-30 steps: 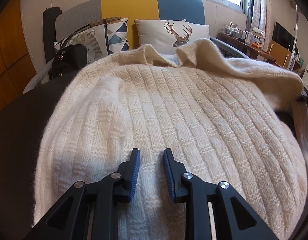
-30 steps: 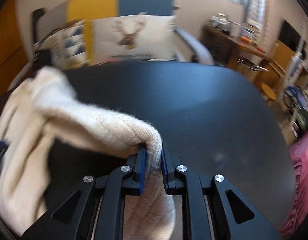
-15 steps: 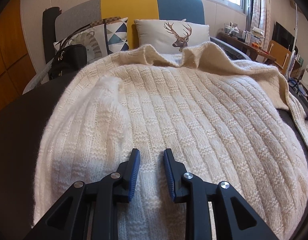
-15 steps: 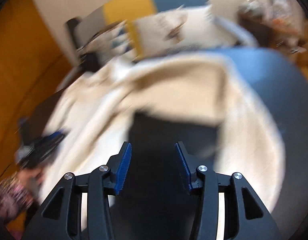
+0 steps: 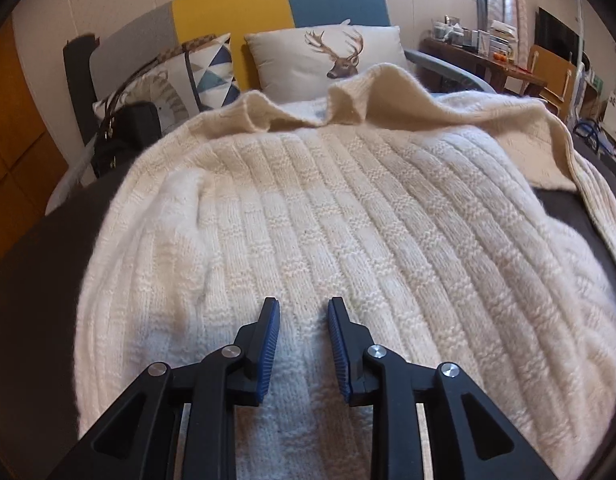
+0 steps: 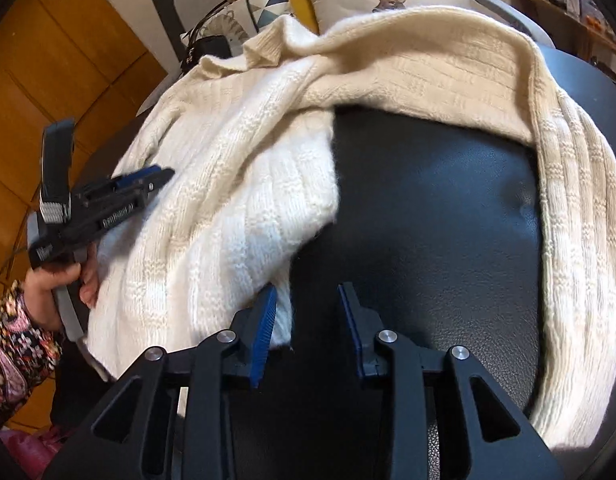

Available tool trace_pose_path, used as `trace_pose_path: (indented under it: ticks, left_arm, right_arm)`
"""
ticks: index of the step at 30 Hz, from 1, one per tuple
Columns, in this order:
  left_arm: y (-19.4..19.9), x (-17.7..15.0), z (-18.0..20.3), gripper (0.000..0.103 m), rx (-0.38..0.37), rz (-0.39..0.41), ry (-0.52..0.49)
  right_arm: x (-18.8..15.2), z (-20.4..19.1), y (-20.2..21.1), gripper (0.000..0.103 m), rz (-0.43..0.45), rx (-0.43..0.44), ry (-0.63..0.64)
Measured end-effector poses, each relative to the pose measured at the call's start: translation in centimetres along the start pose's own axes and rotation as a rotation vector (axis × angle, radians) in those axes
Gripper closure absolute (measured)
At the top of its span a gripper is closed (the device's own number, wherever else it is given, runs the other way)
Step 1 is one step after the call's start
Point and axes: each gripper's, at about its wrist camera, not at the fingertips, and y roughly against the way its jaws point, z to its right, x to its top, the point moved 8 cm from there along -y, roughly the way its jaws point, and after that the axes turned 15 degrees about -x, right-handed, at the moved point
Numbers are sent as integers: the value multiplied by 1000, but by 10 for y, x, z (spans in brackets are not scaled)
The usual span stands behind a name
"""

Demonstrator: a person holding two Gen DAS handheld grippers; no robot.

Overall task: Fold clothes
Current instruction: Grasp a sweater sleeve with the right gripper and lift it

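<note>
Deer pillow (image 5: 332,60) and black handbag (image 5: 126,136) crowd the cream sweater's (image 5: 328,216) far edge; bare black tabletop (image 6: 428,220) lies under the closing, empty right gripper (image 6: 308,300); the left gripper (image 5: 303,312) is parted, gripping nothing.

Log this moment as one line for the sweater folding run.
stage: sleeve let go | right tongs: closing, nothing between | left tongs: open over sweater | sleeve: draped on dark table

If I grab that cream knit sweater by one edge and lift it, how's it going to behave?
The cream sweater will probably hang limp: its sleeve already curves loosely across the dark table. The thick, fuzzy knit suggests some weight, so it may sag and stretch. It likely grips the pads rather than slipping.
</note>
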Motion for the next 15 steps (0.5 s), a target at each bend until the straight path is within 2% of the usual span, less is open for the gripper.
trace_pose_path:
  ticks: [3,6,9,10,12,13,14,15]
  left_arm:
    - [1,-2,2,78,10,9,-43]
    - [0,-3,1,77,10,19,-41]
    - [0,-4,2,77,24,25,-49]
    - [0,-4,3,77,31,25,-55]
    - [1,-5,5,77,45,24,-68]
    - [1,-5,5,77,48,24,-71]
    - [1,-5,5,77,49,24,-72]
    - [1,-5,5,77,51,25,-74]
  right_arm:
    - [9,27,8,69,55,-61,-70]
    - [14,78,18,69,101,-331,-96]
    - [7,116,18,66,59,-503,-71]
    - [1,125,11,66,21,-539,-55]
    - [5,135,8,66,41,-553,-42]
    - [7,140,6,69,51,-559,-36]
    - [9,146,5,86,61,-566,-29]
    - [15,151,3,89,64,-567,-26]
